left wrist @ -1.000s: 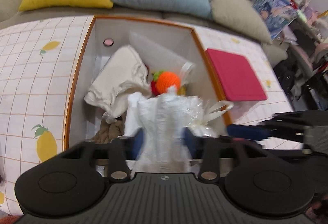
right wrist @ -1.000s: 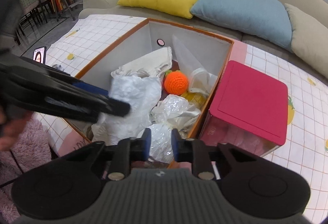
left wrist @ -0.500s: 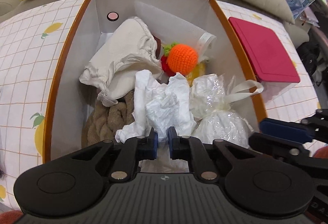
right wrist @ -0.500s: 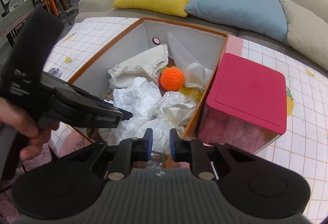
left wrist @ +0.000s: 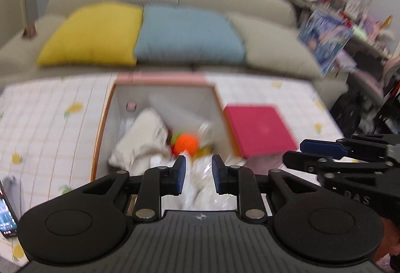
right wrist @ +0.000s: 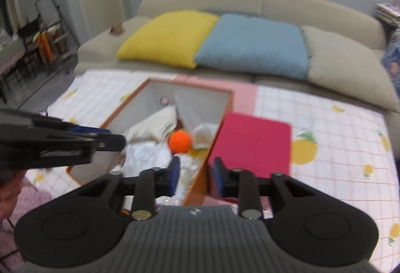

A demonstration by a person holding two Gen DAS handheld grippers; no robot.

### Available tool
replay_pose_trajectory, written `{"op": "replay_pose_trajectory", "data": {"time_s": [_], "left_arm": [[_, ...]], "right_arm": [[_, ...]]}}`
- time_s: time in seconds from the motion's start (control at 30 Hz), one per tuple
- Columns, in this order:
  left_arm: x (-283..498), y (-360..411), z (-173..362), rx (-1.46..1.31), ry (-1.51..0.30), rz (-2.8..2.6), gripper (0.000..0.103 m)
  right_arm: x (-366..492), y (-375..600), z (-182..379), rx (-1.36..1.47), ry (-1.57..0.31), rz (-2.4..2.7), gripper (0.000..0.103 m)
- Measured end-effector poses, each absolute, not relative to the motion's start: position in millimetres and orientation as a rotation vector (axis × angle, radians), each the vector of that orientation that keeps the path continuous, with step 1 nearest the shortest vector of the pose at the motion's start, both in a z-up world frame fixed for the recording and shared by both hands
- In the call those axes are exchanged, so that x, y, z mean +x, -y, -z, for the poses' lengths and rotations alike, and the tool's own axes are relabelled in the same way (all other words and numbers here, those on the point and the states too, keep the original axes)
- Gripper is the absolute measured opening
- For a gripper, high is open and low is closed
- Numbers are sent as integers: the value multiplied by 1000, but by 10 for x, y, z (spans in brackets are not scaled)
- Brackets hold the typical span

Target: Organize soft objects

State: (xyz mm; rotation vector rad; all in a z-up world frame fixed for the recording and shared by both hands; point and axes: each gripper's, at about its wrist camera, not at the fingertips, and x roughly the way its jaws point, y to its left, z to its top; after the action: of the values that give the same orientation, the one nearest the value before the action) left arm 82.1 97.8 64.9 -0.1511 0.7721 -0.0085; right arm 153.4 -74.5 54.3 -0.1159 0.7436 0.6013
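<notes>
Hovering above an orange-rimmed storage box (left wrist: 105,113), the left gripper (left wrist: 197,173) has its jaws opening, with a modest gap between the blue pads and nothing pressed by them; crumpled white plastic (left wrist: 200,173) shows through the gap from below, inside the box. The right gripper (right wrist: 195,174) is likewise opening, its jaws parted a little wider and empty, lined up over the box's near right wall and the edge of a pink-lidded container (right wrist: 252,143).

Both views are blurred. Inside the box lie the soft things: a cream cloth bag (left wrist: 142,138) toward the left, an orange crocheted ball (left wrist: 186,144) near the middle, white crumpled bags (right wrist: 147,155) at the near end, and a clear plastic pouch (right wrist: 205,135) against the right wall. A small pink round spot (left wrist: 130,105) marks the far inner wall.

The box stands on a surface covered by a white checked cloth with lemon prints (right wrist: 332,148), and the pink-lidded container sits just beside the box's right wall. Behind the surface is a beige sofa (right wrist: 262,3) carrying a yellow cushion (left wrist: 95,33), a blue cushion (left wrist: 187,35) and a beige cushion (left wrist: 275,48) side by side. A phone (left wrist: 6,218) lies at the left edge of the left wrist view. Each gripper appears in the other's view, off to the side of the box.
</notes>
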Motion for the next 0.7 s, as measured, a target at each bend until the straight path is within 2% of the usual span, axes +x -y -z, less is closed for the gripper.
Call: {"op": "replay_pose_trajectory", "data": {"time_s": [0.13, 0.3, 0.37, 0.5, 0.63, 0.7], "left_arm": [[663, -759, -841, -118, -682, -1, 38], [474, -538, -874, -110, -605, -31, 43], [401, -483, -842, -129, -577, -45, 59], [315, -412, -749, -142, -590, -92, 67], [197, -314, -745, -87, -567, -144, 87], [161, -273, -737, -73, -559, -150, 87]], "right_arm": [[1418, 978, -749, -76, -688, -535, 60], [1224, 1200, -838, -52, -642, -477, 82], [1148, 1268, -807, -53, -647, -445, 83], [1019, 1387, -696, -47, -681, -399, 88], [876, 1476, -629, -70, -670, -325, 92], [828, 1523, -620, -69, -662, -293, 95]]}}
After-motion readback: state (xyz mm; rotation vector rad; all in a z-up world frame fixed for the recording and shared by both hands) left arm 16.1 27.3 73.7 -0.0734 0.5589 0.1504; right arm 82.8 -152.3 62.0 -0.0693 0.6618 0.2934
